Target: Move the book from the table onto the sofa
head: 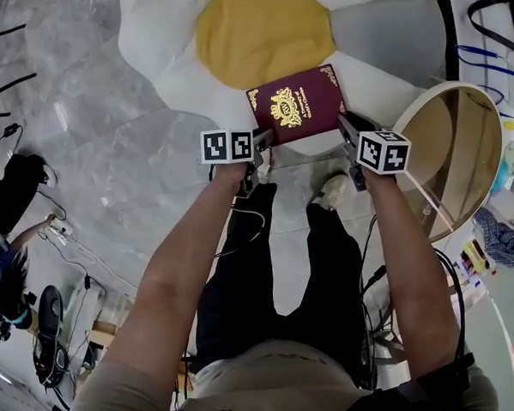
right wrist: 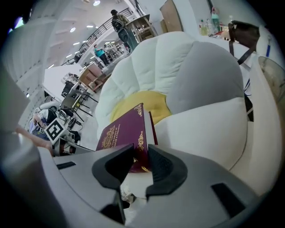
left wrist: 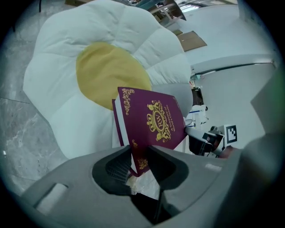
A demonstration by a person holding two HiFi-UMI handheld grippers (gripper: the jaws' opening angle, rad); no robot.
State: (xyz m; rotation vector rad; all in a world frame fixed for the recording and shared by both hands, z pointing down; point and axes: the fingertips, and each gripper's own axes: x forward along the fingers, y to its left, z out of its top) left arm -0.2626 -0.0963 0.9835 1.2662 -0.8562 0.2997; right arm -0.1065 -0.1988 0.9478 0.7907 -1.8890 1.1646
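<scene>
Now my left fingers and right fingers each clench a near corner of the maroon book, held over the white flower-shaped sofa.

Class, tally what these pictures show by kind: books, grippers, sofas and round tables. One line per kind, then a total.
book: 1
grippers: 2 (left gripper, right gripper)
sofa: 1
round table: 1
total: 5

I reach forward and down; my left gripper and right gripper each pinch a near corner of the book, jaws closed on it.
</scene>
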